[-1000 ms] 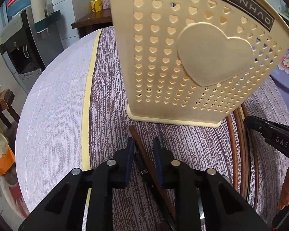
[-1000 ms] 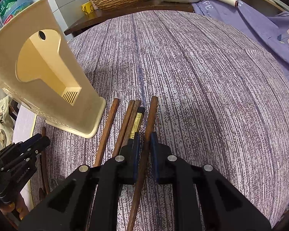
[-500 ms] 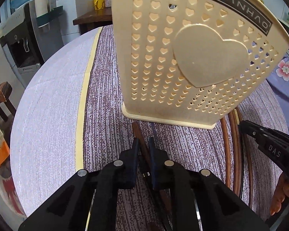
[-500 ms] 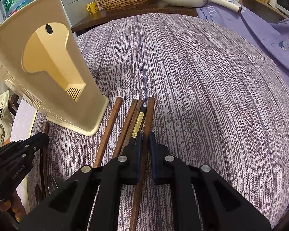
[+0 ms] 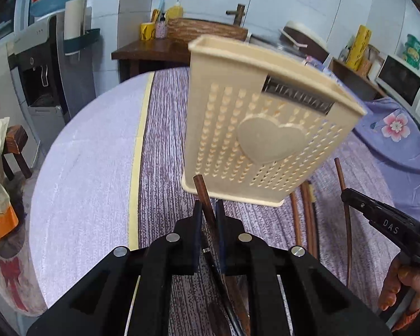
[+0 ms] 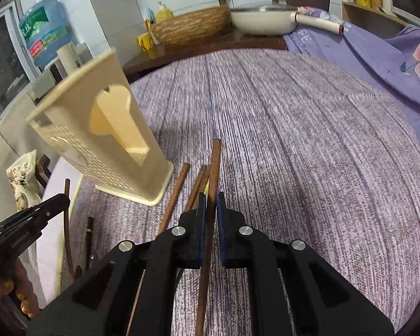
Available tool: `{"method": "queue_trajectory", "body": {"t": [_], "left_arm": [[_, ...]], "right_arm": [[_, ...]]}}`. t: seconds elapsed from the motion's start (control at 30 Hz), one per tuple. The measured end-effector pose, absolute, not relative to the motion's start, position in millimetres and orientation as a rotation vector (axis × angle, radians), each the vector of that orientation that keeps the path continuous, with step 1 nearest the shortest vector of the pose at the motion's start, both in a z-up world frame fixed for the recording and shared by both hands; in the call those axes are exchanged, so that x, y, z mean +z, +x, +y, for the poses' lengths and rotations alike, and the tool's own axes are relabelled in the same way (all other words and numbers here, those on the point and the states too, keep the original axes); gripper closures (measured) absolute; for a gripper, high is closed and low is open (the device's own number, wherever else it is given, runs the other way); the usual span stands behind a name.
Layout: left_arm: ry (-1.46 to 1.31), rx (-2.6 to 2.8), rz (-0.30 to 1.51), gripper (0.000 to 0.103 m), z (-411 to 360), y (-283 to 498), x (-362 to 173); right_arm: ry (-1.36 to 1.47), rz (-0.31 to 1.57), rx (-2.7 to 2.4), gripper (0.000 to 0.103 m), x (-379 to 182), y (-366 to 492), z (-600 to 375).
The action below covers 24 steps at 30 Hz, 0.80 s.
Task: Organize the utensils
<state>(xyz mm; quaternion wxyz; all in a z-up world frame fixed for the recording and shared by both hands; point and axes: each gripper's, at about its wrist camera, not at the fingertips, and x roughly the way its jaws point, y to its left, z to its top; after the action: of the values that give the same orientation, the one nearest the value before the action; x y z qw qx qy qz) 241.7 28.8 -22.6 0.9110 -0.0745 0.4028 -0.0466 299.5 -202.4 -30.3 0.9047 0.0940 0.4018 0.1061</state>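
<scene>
Nearest in the left wrist view, the left gripper (image 5: 208, 205) has its jaws pinched tight on one dark brown chopstick (image 5: 203, 196), whose blunt end pokes out past the fingertips toward the base of the cream holder (image 5: 254, 145). A thin black utensil with a metal band (image 5: 207, 252) lies under the gripper; what it is cannot be told.

In the right wrist view the right gripper (image 6: 209, 204) is likewise clamped on a single brown chopstick (image 6: 215, 165), which sticks out well ahead of the fingertips above the striped purple tablecloth (image 6: 308, 154).

Just beyond, on the cloth to the left of the held stick, three more brown chopsticks (image 6: 179, 187) lie close together, beside one darker utensil with a gold band, mostly hidden.

Farther on stands the one cream holder, upright, perforated with small hearts and bearing one large raised heart; its back shows a hanging slot. It is empty as far as its rim shows.

At the back stand one woven basket (image 6: 190, 26), one white pan (image 6: 263, 19), one yellow mug (image 5: 147, 30) and one water dispenser (image 5: 39, 70).
</scene>
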Motion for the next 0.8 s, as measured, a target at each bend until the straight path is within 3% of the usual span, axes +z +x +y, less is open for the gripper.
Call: {"method": "queue_trajectory", "body": {"t": [0.8], "left_arm": [[-0.150,-0.166,0.558,0.096,32,184,74]], "right_arm": [[0.106,0.476,0.357,0.095,83,196,-202]]}}
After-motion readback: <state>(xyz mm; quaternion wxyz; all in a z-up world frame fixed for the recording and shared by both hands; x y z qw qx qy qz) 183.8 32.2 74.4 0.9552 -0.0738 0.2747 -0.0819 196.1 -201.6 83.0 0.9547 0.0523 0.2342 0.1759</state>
